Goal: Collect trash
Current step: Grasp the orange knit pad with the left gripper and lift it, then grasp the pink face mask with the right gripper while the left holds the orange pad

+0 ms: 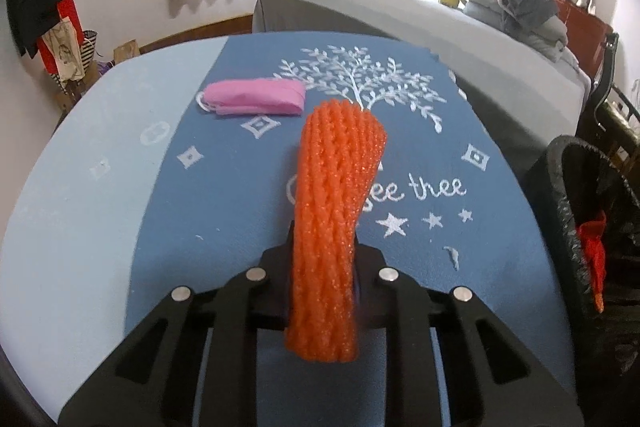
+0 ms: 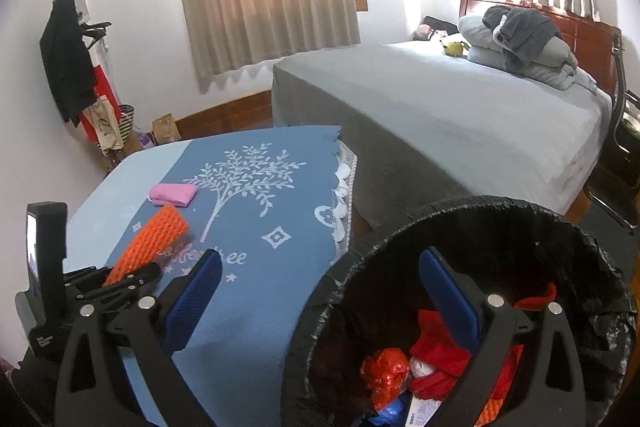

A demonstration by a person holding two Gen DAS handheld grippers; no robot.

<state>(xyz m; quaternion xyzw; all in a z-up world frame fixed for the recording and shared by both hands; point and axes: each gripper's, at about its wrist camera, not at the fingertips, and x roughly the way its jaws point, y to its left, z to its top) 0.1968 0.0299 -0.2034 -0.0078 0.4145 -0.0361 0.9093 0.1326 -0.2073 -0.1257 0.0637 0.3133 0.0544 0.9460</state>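
Left gripper jaws clamped on orange foam net

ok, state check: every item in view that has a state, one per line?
left gripper: shut on the orange foam net sleeve, one end raised off the table
right gripper: open, empty, over the bin's rim
pink folded face mask: lying flat on the blue printed tablecloth, untouched
black-lined trash bin: open, partly filled with red wrappers
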